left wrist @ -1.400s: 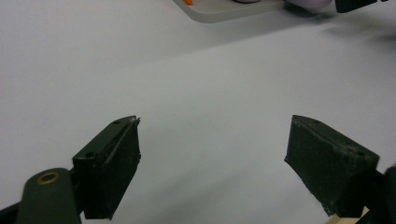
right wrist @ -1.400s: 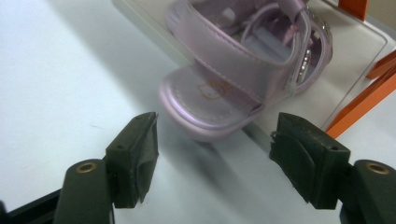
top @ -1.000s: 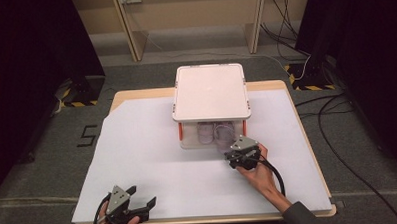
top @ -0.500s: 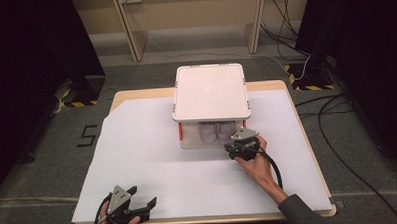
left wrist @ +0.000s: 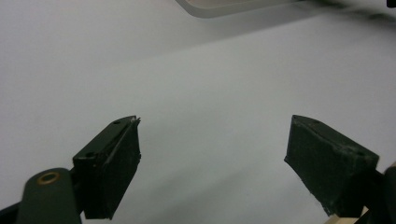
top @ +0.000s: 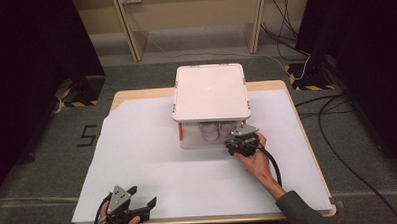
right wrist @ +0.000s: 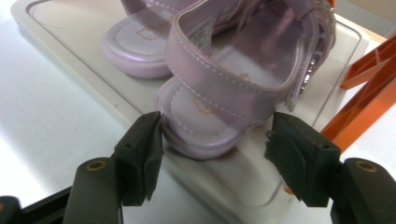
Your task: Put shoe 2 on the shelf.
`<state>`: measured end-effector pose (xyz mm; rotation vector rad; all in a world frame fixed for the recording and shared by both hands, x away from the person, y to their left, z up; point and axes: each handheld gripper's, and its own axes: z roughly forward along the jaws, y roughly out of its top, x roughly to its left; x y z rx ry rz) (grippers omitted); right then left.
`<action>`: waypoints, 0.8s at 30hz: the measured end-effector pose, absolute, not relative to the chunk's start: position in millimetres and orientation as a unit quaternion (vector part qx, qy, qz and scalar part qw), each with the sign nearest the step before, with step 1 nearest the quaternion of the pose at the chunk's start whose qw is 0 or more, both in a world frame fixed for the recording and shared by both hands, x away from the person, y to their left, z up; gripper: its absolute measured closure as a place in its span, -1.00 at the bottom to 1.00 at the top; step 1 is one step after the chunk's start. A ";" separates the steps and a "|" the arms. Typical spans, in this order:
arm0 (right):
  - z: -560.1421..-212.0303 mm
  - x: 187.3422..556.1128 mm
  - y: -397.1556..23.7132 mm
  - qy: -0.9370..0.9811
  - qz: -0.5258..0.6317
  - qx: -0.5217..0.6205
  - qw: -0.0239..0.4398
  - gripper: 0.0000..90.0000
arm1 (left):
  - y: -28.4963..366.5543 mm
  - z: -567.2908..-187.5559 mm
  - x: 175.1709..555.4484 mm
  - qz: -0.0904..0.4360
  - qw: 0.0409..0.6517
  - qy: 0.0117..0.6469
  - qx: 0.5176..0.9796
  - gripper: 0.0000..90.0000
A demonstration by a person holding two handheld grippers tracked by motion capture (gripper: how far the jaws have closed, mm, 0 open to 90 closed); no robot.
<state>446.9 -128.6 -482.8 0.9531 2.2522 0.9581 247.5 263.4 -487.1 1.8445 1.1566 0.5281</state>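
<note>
In the right gripper view the right gripper [right wrist: 212,154] has its fingers [right wrist: 140,156] spread wide, one on each side of the heel of the nearer pink sandal [right wrist: 224,107]. The left-hand finger is just beside or perhaps touching the sole's edge; the other stands apart from it. Nothing is pinched yet, so I judge the grasp as lined up but not made.

That sandal sits on the lower tray [right wrist: 70,60] of a small white shelf unit [top: 211,91], with a second pink sandal [right wrist: 140,51] just beside it at about 11 o'clock from the first. Orange struts [right wrist: 369,79] hold up the unit's top at the 3 o'clock side. In the high view both sandals show as pale shapes under the top panel, and the right gripper [top: 241,140] is at the unit's front right corner, at about 5 o'clock from its centre.

The left gripper [left wrist: 212,163] has its fingers [left wrist: 112,163] released and apart, holding nothing, over bare white paper [left wrist: 187,93]. In the high view the left gripper [top: 127,209] rests at the near edge of the desk [top: 136,96], at about 7 o'clock from the shelf unit and well apart from it.

By my reading the work is at its start: both sandals are still on the tray, and closing on the heel, drawing the sandal out and setting it down all remain.
</note>
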 end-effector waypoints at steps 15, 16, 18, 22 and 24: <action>-460.6 424.9 -129.5 0.823 0.388 0.330 0.253 -0.13 | 264.5 -486.8 247.4 0.214 0.439 0.466 0.738 -0.62; -458.9 423.0 -130.5 0.823 0.391 0.327 0.251 -0.13 | 264.6 -486.5 246.9 0.214 0.438 0.465 0.739 -0.62; -456.4 418.3 -132.0 0.823 0.397 0.324 0.245 -0.16 | 264.6 -486.3 246.8 0.215 0.440 0.465 0.738 -0.62; -454.3 406.3 -137.8 0.824 0.412 0.320 0.222 -0.18 | 265.2 -486.0 246.7 0.216 0.439 0.466 0.738 -0.62; -454.5 400.9 -141.2 0.823 0.419 0.317 0.215 -0.21 | 265.4 -485.9 246.6 0.215 0.438 0.465 0.738 -0.62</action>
